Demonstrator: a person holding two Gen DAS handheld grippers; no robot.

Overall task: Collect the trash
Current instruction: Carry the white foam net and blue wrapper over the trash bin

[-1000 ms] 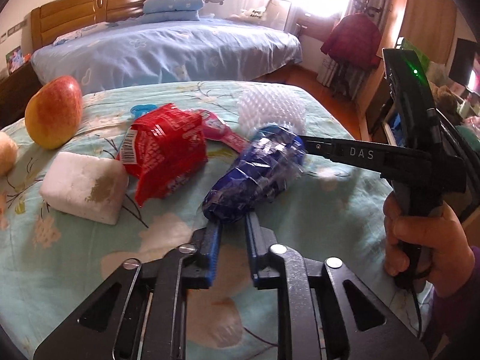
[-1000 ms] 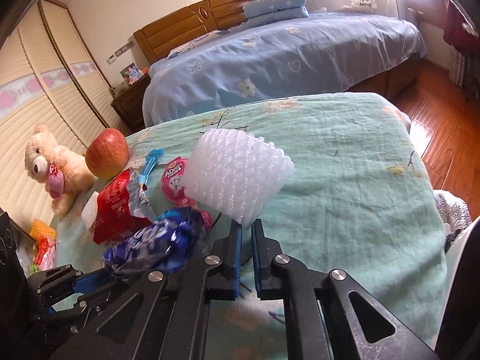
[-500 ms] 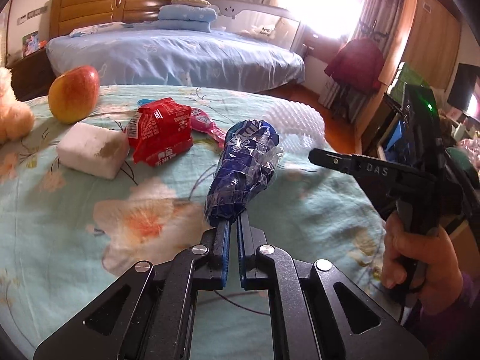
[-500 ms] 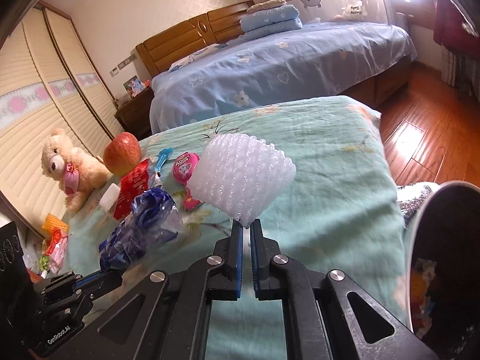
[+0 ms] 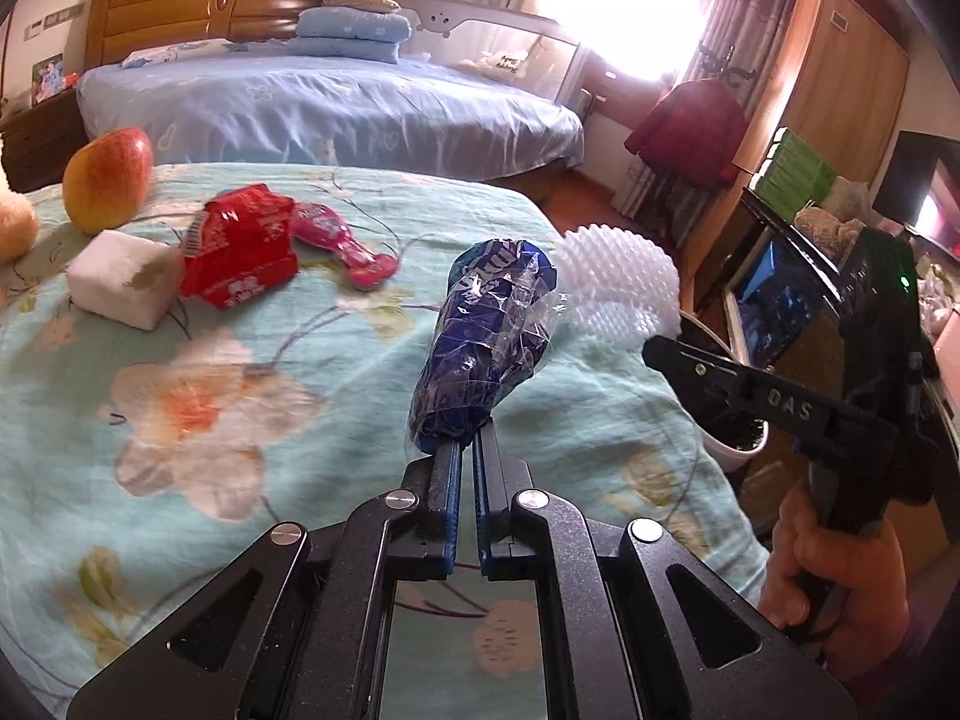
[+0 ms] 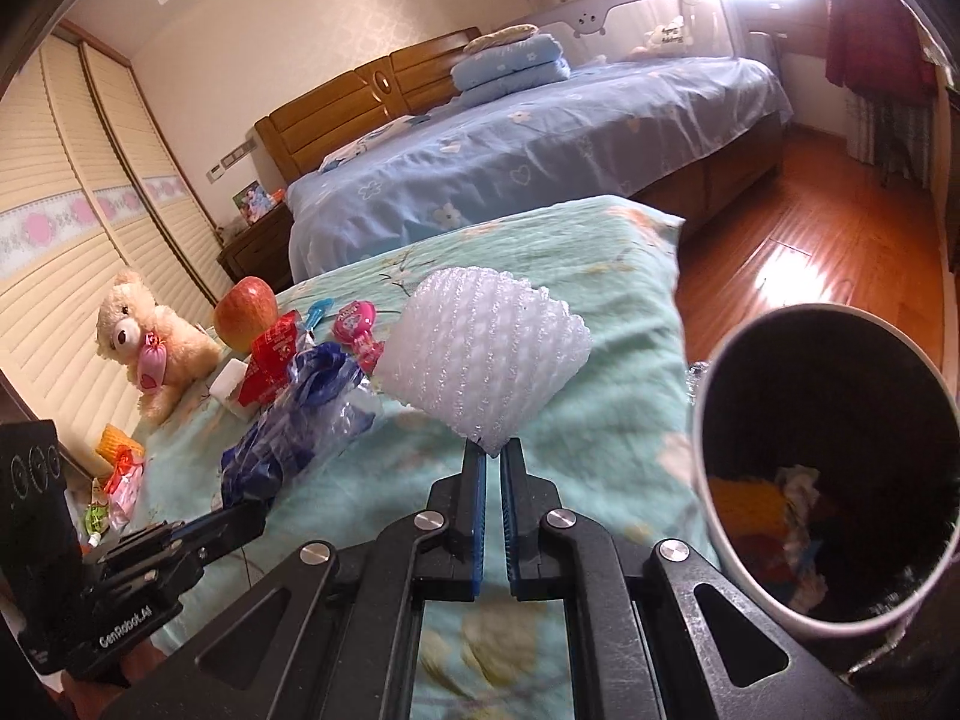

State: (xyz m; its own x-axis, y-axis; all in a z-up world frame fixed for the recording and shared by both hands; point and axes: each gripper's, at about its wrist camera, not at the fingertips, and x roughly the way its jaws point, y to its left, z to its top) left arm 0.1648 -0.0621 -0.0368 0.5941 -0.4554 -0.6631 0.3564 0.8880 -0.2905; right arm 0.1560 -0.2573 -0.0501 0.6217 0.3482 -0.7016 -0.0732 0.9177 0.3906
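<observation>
L gripper (image 5: 470,450) fingers clamped on blue wrapper (image 5: 486,348), R gripper (image 6: 493,456) fingers pinching white foam net (image 6: 486,360), bin (image 6: 714,414) beside

Open-mouthed trash bin (image 6: 750,360) beside bedspread (image 6: 600,276), nothing blocking its mouth.

Home bedroom: bed (image 5: 336,114), wardrobe (image 5: 840,78)

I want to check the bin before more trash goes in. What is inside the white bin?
Inside the white bin, the right wrist view shows something orange-yellow, crumpled whitish scraps and dark pieces. The dark wall and the near rim hide the rest of the bottom.
</observation>
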